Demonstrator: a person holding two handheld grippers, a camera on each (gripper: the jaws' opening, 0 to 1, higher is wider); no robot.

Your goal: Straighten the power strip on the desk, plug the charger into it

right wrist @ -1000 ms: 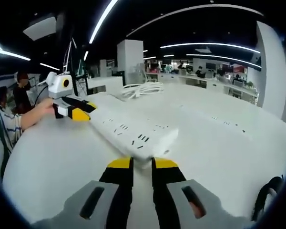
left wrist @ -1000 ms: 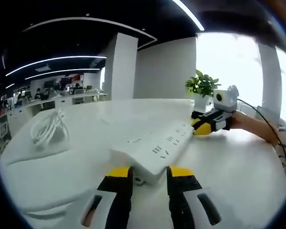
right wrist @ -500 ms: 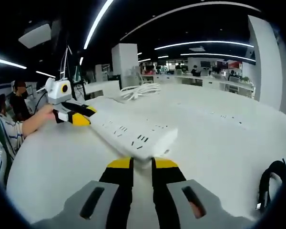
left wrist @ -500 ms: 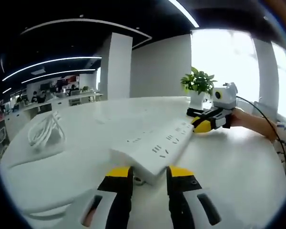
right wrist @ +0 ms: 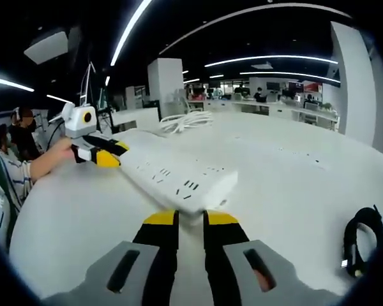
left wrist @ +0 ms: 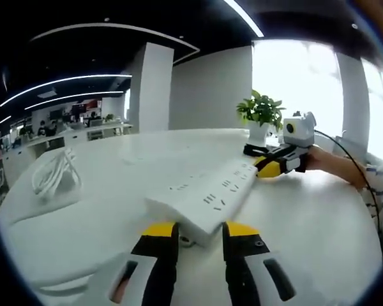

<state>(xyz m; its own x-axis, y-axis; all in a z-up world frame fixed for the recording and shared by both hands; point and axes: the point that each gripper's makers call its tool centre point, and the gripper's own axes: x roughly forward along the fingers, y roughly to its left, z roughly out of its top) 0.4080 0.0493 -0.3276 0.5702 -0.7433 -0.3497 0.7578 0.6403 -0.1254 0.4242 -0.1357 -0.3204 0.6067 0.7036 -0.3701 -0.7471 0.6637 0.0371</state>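
Note:
A long white power strip (left wrist: 207, 197) lies across the white desk (left wrist: 319, 217), held at both ends. My left gripper (left wrist: 200, 228) is shut on its near end, yellow tips on either side. At the far end the right gripper (left wrist: 263, 169) pinches the strip. In the right gripper view the same strip (right wrist: 179, 175) runs away from my right gripper (right wrist: 190, 218), which is shut on its near edge, toward the left gripper (right wrist: 112, 156). A black coiled charger cable (right wrist: 360, 239) lies on the desk at the lower right.
A coiled white cable (left wrist: 51, 175) rests on the desk's left side, also seen as the white coil (right wrist: 188, 119) behind the strip. A potted plant (left wrist: 262, 115) stands behind the right gripper. A person's hand (left wrist: 335, 162) holds that gripper. Office desks fill the background.
Both views have shifted a little with the hands. The black charger cable shows more fully in the right gripper view. Both grips on the strip are unchanged.

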